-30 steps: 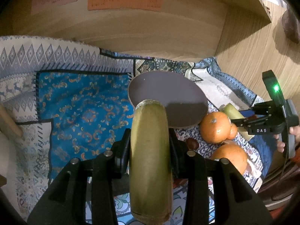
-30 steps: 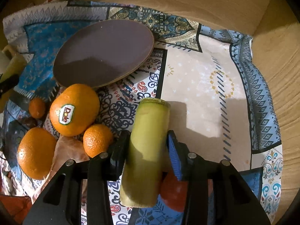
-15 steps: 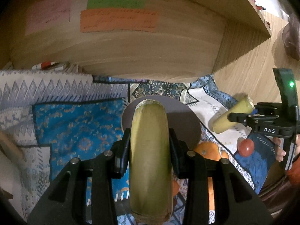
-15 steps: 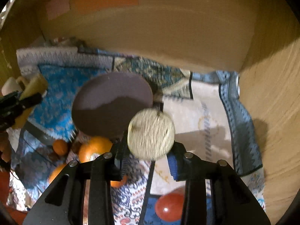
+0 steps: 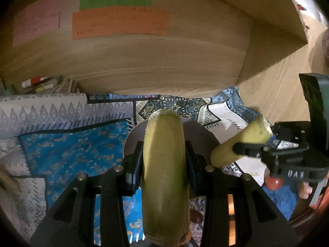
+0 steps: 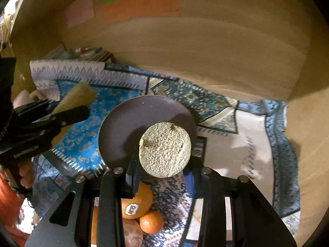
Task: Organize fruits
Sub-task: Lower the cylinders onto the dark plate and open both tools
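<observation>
Grippers are both loaded and raised above the patterned cloth (image 5: pixel 67 148), each tilted downward toward the dark plate (image 6: pixel 144 119). The left gripper (image 5: pixel 164 154) pinches a yellow-green stalk piece (image 5: pixel 164 164) lengthwise between its pads, the piece running straight out along the fingers with its far cut end over the near rim of the plate. The right gripper (image 6: pixel 164 164) clamps a second stalk piece (image 6: pixel 165 152), seen end-on in its own camera as a pale fibrous disc with the pads pressing its two sides; its jaws have just been closing a little further on that piece. In the left view the right gripper (image 5: pixel 255 150) stands to the right with its piece (image 5: pixel 240 144) slanting up and rightward, well clear of the left gripper. A hand (image 5: pixel 306 189) shows at its handle, and a small red fruit (image 5: pixel 273 182) lies on the cloth beneath it. In the right view the left gripper (image 6: pixel 67 111) reaches in from the left with its piece angled toward the far right. Below the right gripper's fingers lie a labelled orange (image 6: pixel 137 201) and a smaller orange (image 6: pixel 152 222), touching one another, near the plate's near rim. The plate's surface is bare. Wooden walls (image 5: pixel 164 61) enclose the far side and the right, with coloured paper notes (image 5: pixel 121 22) stuck on the far one. The cloth to the plate's left and right lies open.
</observation>
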